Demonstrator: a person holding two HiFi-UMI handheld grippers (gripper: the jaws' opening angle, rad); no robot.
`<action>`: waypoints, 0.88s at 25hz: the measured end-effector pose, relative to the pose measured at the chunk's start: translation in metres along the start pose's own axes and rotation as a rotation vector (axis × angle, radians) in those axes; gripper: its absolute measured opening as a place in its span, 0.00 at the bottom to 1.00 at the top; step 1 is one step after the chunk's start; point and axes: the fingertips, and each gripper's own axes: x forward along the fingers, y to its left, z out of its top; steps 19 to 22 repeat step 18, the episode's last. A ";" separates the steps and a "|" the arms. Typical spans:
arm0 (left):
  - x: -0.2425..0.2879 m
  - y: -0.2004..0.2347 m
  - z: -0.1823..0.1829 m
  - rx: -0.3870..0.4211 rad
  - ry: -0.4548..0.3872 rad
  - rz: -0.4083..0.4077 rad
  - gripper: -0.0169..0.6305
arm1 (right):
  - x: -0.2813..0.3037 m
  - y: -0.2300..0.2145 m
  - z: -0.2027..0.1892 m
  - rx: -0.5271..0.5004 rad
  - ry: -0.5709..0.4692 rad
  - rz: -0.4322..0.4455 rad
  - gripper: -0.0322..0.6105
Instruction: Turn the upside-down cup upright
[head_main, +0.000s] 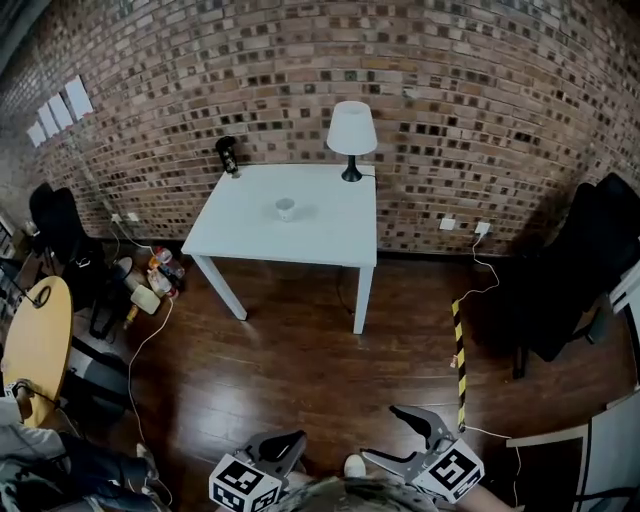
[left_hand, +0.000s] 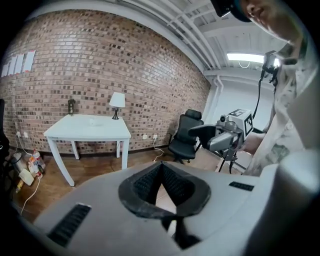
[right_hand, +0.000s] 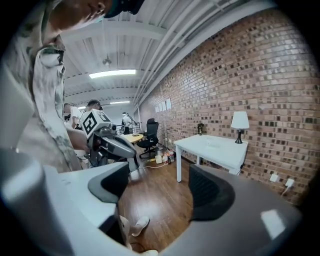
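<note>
A small white cup (head_main: 286, 208) stands upside down near the middle of the white table (head_main: 250, 235), far ahead of both grippers. It shows only as a faint speck in the left gripper view (left_hand: 94, 121). My left gripper (head_main: 298, 438) is low at the bottom of the head view, over the wooden floor, and its pads meet at the tips (left_hand: 161, 165) with nothing held. My right gripper (head_main: 378, 432) is beside it, jaws wide apart (right_hand: 157, 182) and empty. Each gripper view shows the other gripper: the right one (left_hand: 200, 131), the left one (right_hand: 117, 145).
A white lamp (head_main: 352, 135) and a dark figure (head_main: 228, 155) stand at the table's back edge by the brick wall. Bottles and clutter (head_main: 155, 280) lie left of the table. Black office chairs (head_main: 585, 270) stand at right, a round yellow table (head_main: 38, 345) at left, a striped strip (head_main: 460, 360) on the floor.
</note>
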 end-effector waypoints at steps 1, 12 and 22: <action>0.000 -0.006 0.004 0.009 -0.006 -0.003 0.04 | -0.004 0.002 -0.001 0.000 -0.005 -0.004 0.63; -0.031 -0.018 0.000 -0.004 -0.029 0.086 0.04 | -0.002 0.015 0.019 -0.047 -0.027 0.086 0.63; -0.056 0.001 -0.032 -0.030 -0.006 0.101 0.04 | 0.032 0.046 0.017 -0.069 0.015 0.146 0.63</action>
